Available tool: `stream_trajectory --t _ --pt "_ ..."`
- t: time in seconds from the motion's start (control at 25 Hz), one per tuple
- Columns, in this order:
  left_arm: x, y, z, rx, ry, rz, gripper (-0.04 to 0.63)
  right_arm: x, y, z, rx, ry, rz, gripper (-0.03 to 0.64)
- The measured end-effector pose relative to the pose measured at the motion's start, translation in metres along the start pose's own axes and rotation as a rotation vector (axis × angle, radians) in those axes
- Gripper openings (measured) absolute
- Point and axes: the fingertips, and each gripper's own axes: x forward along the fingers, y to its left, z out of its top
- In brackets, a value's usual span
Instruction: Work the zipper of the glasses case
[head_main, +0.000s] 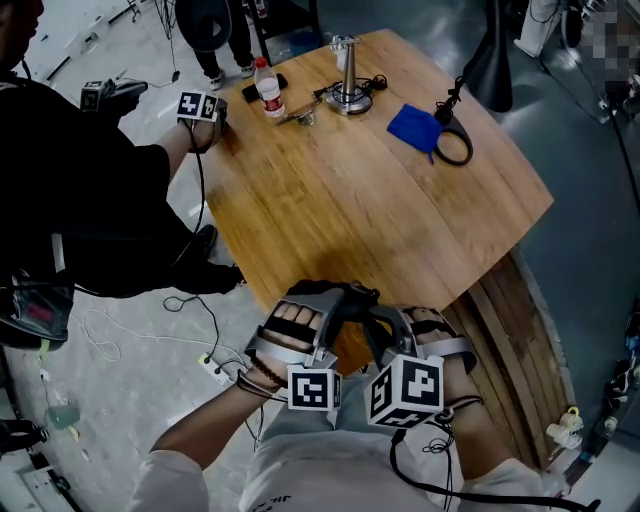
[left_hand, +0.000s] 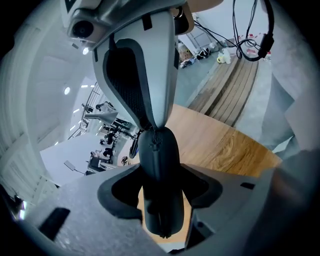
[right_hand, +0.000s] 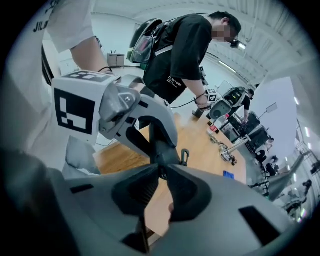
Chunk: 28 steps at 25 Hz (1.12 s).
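A dark grey glasses case (head_main: 352, 293) hangs in the air over the near edge of the wooden table (head_main: 380, 220), between my two grippers. My left gripper (head_main: 325, 300) is shut on it. In the left gripper view its pads press both sides of the case (left_hand: 159, 160), whose zipper seam runs along the top. My right gripper (head_main: 378, 318) comes in from the other side. Its tips (right_hand: 162, 171) stand a narrow gap apart at the case's zipper end (right_hand: 159, 147), beside a small black loop (right_hand: 185, 156). I see no pad pressing there. The left gripper's marker cube (right_hand: 75, 107) is close by.
On the far side of the table stand a bottle (head_main: 268, 88) and a metal stand (head_main: 347, 75), with a blue cloth (head_main: 412, 127) and a black loop (head_main: 455, 145) to their right. A person in black at the left holds another gripper (head_main: 200, 105) at the table's corner. Planks (head_main: 520, 340) lie under the right edge.
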Motion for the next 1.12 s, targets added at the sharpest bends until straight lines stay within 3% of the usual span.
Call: stream_trajectory --t 0.12,0.32,0.44,0.6,0.88,1.12 --pt "0.003 0.0 0.0 -0.08 -0.02 -0.029 0.24 -0.002 -0.003 0.003 0.018 -0.022 -0.026 0.028" --pt "-0.006 0.008 0.004 -0.322 -0.117 -0.043 0.241 -0.025 -0.027 0.015 0.245 -0.203 -0.086 0.025" --pt "-0.011 0.014 0.002 -0.425 -0.168 -0.023 0.239 -0.036 -0.039 0.012 0.357 -0.284 -0.107 0.023" --pt "-0.015 0.016 0.002 -0.437 -0.171 -0.018 0.239 -0.037 -0.038 0.007 0.426 -0.353 -0.055 0.023" --pt "-0.022 0.022 0.004 -0.384 -0.179 -0.01 0.24 -0.038 -0.028 0.013 0.433 -0.427 0.058 0.006" --pt "-0.027 0.022 0.008 -0.431 -0.251 -0.028 0.238 -0.045 -0.026 0.017 0.505 -0.458 0.139 0.0"
